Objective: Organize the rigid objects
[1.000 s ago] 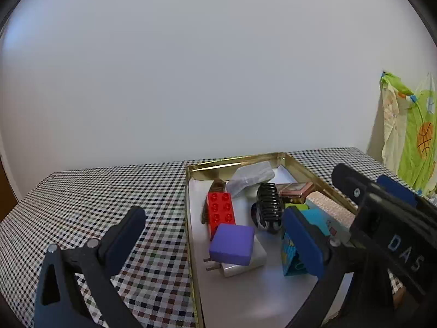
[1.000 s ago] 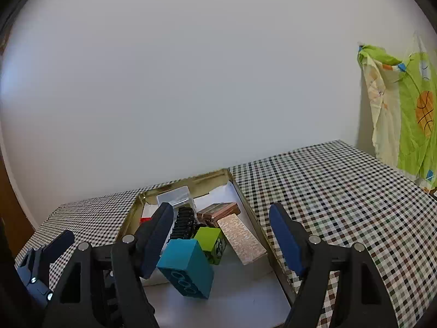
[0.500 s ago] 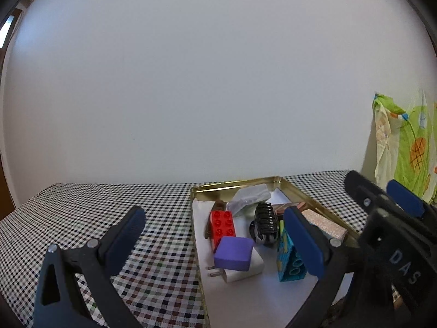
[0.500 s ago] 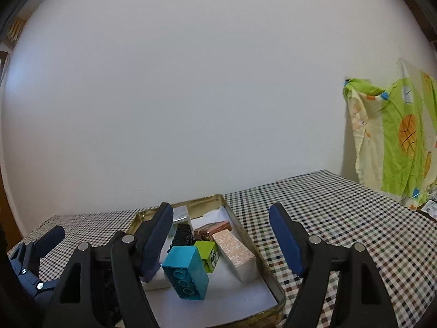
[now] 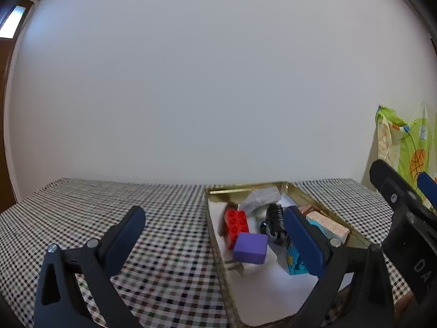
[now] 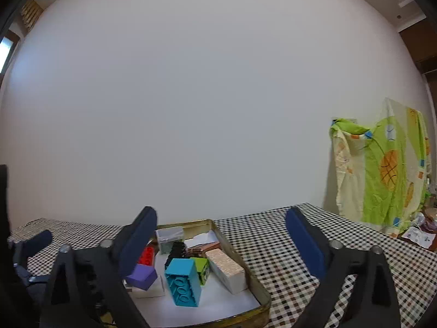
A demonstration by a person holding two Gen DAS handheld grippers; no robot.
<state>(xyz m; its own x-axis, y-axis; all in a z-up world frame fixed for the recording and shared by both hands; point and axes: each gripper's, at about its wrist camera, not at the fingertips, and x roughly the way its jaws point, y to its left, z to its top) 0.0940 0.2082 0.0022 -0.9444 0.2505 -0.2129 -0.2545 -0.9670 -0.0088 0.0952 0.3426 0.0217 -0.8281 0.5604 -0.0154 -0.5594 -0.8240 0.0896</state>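
**In the tin, below and left of the open right jaws: the teal brick lies nearest**

At the near end of the gold tin (image 6: 240,257), bare white lining shows. Just beyond it the teal brick (image 6: 183,283) lies on its side, stud sockets facing the camera, its long axis running roughly along the tin's length. The right gripper (image 6: 220,236) hangs above it with nothing between its pads; its jaws have just been opening and now stand wide. The brick sits low and left of their midline, close under the left pad.

Beside the brick, a purple block (image 6: 142,276) rests on a white adapter (image 6: 148,291) to the left, and a green cube (image 6: 202,269) touches it on the right, with a pale speckled bar (image 6: 225,269) along the right wall. Further back come a black comb-like piece (image 6: 176,251), a red brick (image 6: 146,255) and a clear box (image 6: 169,235).

The left gripper (image 5: 213,235) is also wide open and empty, straddling the tin's left wall over the checked cloth (image 5: 164,218). The right hand looks nearer the teal brick; any further pick probably means dropping down and left.
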